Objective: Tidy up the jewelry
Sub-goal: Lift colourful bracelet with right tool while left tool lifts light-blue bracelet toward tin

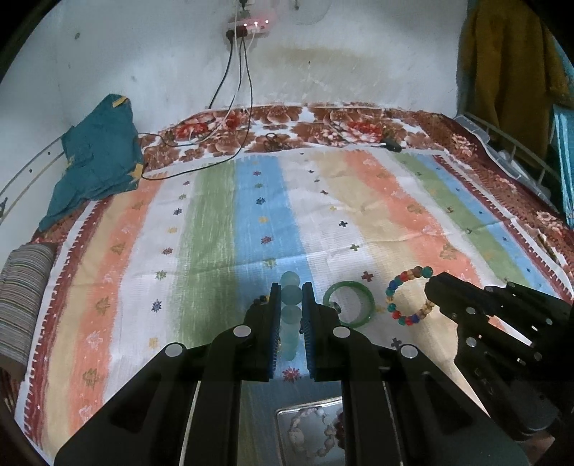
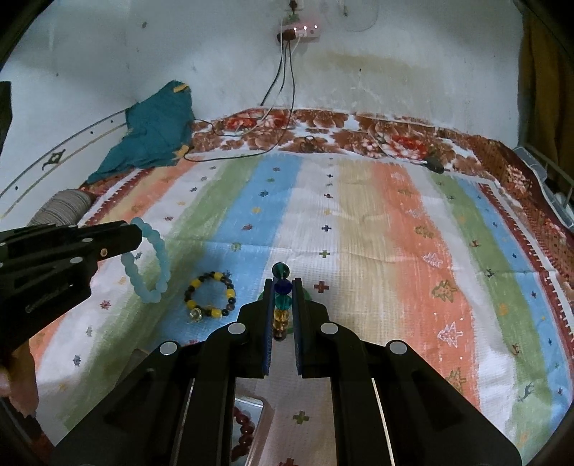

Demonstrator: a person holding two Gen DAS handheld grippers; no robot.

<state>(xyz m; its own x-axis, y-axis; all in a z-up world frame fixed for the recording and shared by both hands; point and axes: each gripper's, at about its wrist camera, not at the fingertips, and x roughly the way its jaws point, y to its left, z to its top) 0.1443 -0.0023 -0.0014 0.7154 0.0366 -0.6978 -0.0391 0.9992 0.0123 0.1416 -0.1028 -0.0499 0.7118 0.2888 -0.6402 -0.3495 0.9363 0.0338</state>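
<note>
My left gripper (image 1: 291, 292) is shut on a pale aqua bead bracelet (image 1: 290, 315), held edge-on above the striped cloth; it also shows in the right wrist view (image 2: 152, 263) hanging from the left gripper (image 2: 134, 234). My right gripper (image 2: 282, 286) is shut on a multicoloured bead bracelet (image 2: 281, 304); in the left wrist view that bracelet (image 1: 407, 295) hangs from the right gripper (image 1: 436, 286). A green bangle (image 1: 348, 304) lies on the cloth between the grippers. A black-and-yellow bead bracelet (image 2: 211, 295) lies on the cloth. A metal tray (image 1: 287, 417) below holds beaded pieces.
The striped cloth (image 1: 323, 215) covers a bed with a floral sheet (image 1: 287, 132). A teal garment (image 1: 97, 161) lies at the back left. Cables (image 1: 236, 107) run from a wall power strip (image 1: 251, 27). A rolled striped mat (image 1: 21, 297) sits at the left edge.
</note>
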